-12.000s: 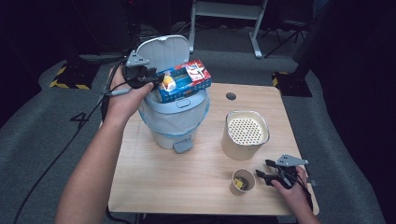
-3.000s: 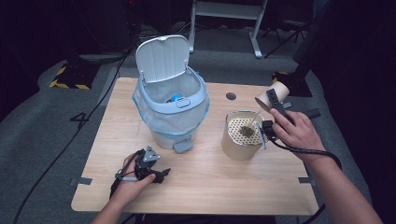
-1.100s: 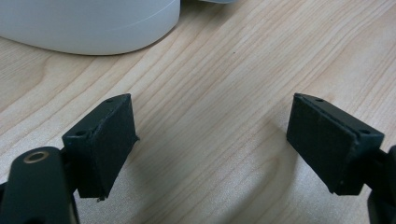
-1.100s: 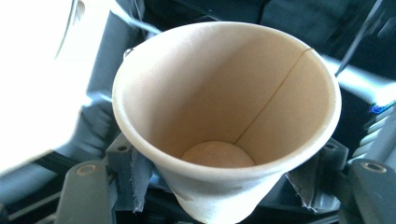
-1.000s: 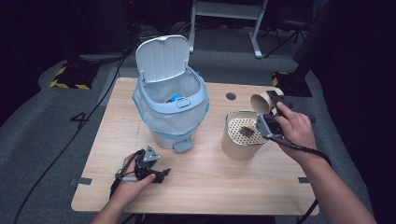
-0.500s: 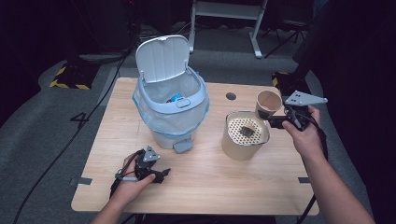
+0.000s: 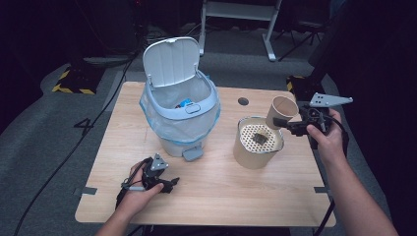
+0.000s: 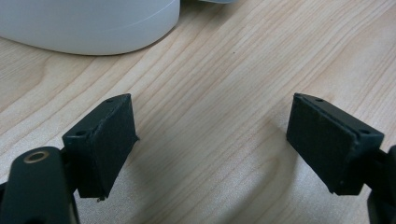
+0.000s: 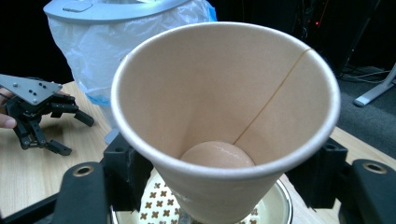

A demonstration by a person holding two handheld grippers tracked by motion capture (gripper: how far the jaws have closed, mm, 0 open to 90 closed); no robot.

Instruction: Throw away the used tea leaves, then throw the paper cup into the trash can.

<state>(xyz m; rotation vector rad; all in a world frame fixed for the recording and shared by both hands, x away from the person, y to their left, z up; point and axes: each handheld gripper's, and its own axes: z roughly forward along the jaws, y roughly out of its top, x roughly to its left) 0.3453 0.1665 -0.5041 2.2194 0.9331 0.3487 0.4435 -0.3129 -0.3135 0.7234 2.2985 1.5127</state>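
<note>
A brown paper cup (image 7: 282, 111) hangs tilted over the right rim of a tan strainer pot (image 7: 255, 156), mouth turned up and to the right. My right gripper (image 7: 286, 121) is shut on the cup's lower wall. In the right gripper view the cup (image 9: 219, 107) faces the camera and looks empty inside, with the black jaws on both sides. A dark lump (image 7: 259, 138) lies on the pot's perforated top. My left gripper (image 7: 158, 180) rests on the table in front of the bin, open with nothing between its pads (image 8: 109, 140).
A pale blue pedal bin (image 7: 179, 115) with a plastic liner stands at mid-table with its lid up and a blue item inside. A cable hole (image 7: 243, 101) sits behind the pot. The wooden table (image 7: 221, 196) ends close behind the right hand.
The right hand has drawn back to the right and rolled, lifting the cup from its tipped pose at the strainer pot. The left gripper has stayed put.
</note>
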